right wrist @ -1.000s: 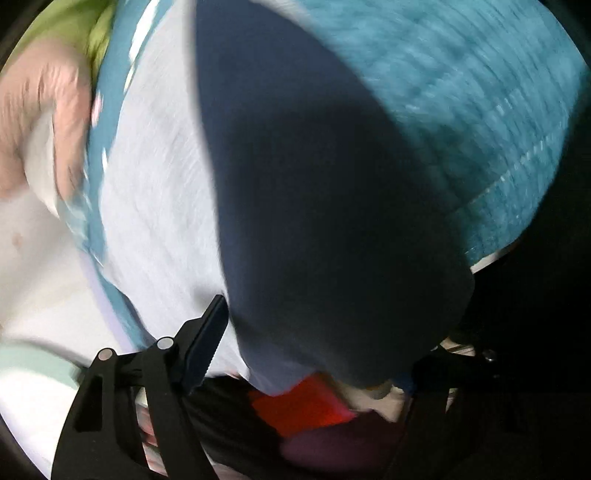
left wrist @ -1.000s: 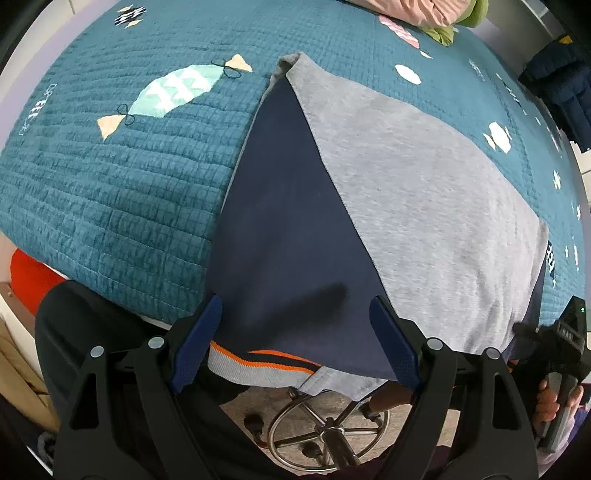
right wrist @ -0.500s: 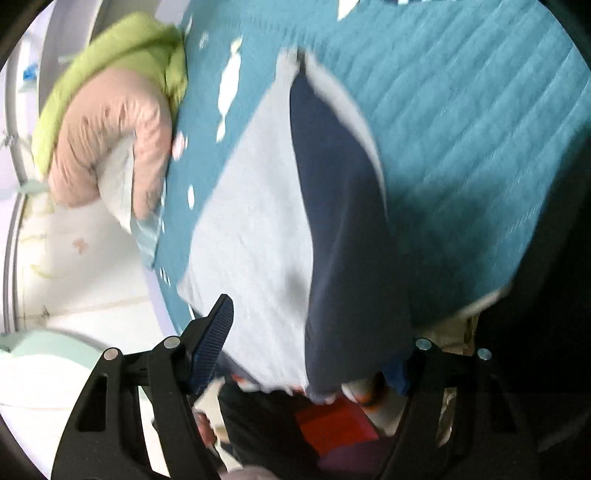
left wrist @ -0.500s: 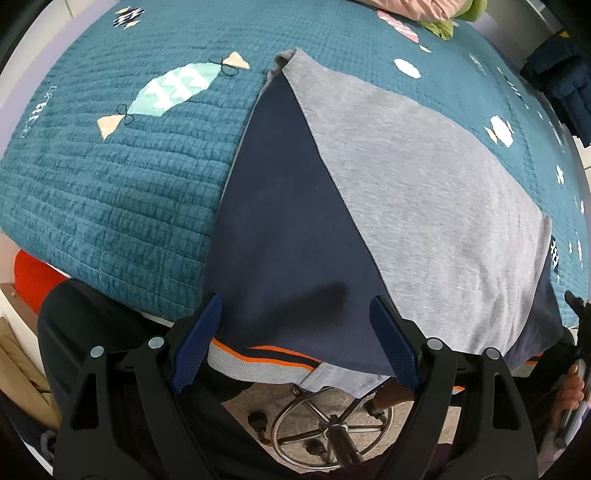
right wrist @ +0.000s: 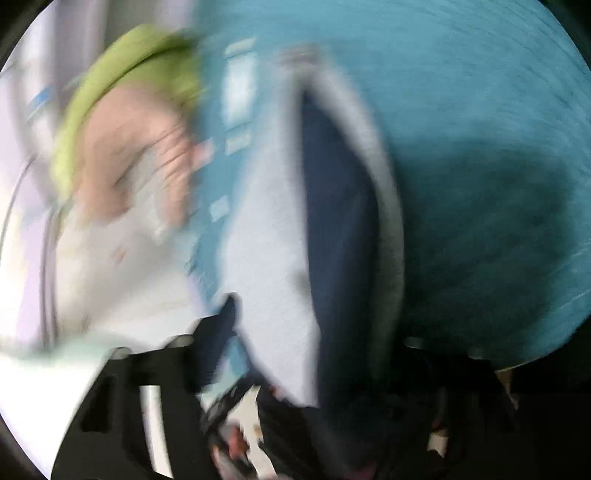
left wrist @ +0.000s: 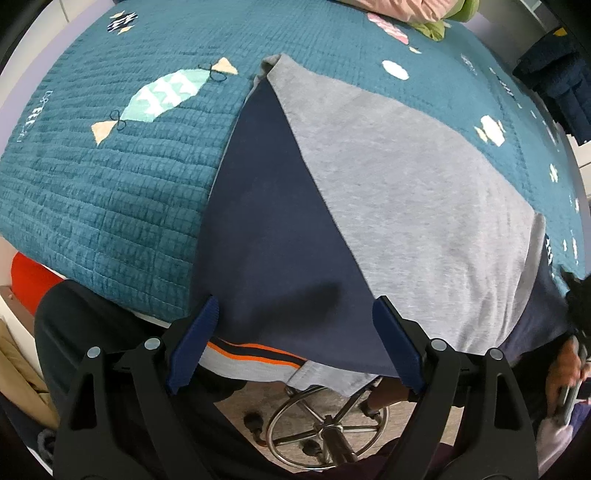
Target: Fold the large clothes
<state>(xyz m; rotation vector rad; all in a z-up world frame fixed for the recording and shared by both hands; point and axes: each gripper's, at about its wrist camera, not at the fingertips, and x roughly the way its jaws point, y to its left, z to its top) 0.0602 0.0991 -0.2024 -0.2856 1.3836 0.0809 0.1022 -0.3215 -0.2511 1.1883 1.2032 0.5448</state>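
Note:
A grey and navy sweatshirt (left wrist: 388,184) lies on the teal quilt, its striped orange hem (left wrist: 255,354) hanging over the near edge. My left gripper (left wrist: 295,339) is open, its blue pads on either side of the navy panel near the hem, holding nothing. The right wrist view is heavily blurred; the same sweatshirt (right wrist: 332,221) shows there. My right gripper (right wrist: 321,350) appears open, with only its left finger (right wrist: 221,332) clear. It shows partly at the right edge of the left wrist view (left wrist: 576,302).
The teal quilted bed cover (left wrist: 110,184) has candy motifs. Pink and green bedding (left wrist: 424,11) lies at the far end, also in the right wrist view (right wrist: 129,129). A dark jacket (left wrist: 554,74) hangs far right. A swivel chair base (left wrist: 325,424) stands on the floor below.
The right gripper has swung fast, its view sweeping from close over the navy panel out along the sweatshirt. The left gripper has barely moved.

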